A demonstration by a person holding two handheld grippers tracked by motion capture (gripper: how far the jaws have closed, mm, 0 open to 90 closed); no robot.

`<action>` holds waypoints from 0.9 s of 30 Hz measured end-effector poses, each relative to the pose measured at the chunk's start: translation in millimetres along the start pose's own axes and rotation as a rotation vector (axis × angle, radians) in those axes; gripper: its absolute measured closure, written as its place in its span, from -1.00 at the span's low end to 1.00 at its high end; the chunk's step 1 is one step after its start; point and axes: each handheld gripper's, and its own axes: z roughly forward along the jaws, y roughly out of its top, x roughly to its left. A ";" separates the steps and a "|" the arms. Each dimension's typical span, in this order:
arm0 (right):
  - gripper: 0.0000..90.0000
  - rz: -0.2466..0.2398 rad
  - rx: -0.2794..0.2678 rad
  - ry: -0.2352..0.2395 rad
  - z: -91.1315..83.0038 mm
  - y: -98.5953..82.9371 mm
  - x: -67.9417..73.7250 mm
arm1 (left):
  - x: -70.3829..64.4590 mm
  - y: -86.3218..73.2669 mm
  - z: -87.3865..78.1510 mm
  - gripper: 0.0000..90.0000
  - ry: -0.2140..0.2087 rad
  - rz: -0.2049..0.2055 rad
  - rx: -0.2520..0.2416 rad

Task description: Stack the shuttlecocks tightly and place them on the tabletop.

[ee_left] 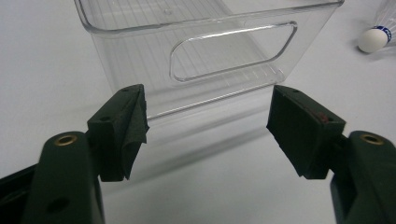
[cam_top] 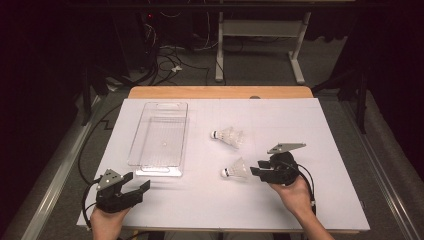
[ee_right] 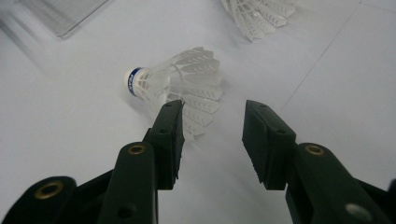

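A white worktop (cam_top: 300,200) carries everything, and the clear plastic bin (cam_top: 161,137), long and empty, serves as the landmark on its left half. To the right of the bin lie two white plastic shuttlecocks on their sides: the far shuttlecock (cam_top: 229,136) level with the bin's middle, the near shuttlecock (cam_top: 236,170) level with the bin's near end.

The right gripper (cam_top: 256,168) sits just right of the near shuttlecock, its fingers (ee_right: 169,140) apart and holding nothing. The left gripper (cam_top: 138,181) rests just in front of the bin's near end, fingers (ee_left: 122,128) spread wide, also empty.

The step in hand looks like picking up the near shuttlecock. Doing it well likely means shifting toward the skirt so both fingers straddle it, then closing gently, since the skirt is flimsy.

The right gripper view shows the near shuttlecock (ee_right: 175,84) sitting left of the gap, skirt edge at one finger, and a blue band on its cork; the high view does not. The left gripper view reveals a handle cut-out (ee_left: 233,51) in the bin's end wall.
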 end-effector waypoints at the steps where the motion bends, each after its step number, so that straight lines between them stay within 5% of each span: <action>1: 0.30 -0.005 -0.004 0.001 -0.8 -0.6 0.4 | 0.0 0.0 0.0 -0.34 0.000 0.000 0.000; 27: 0.30 -0.055 0.019 0.057 9.8 -2.2 21.6 | -0.1 -0.7 -1.3 -0.34 -0.003 -0.003 -0.004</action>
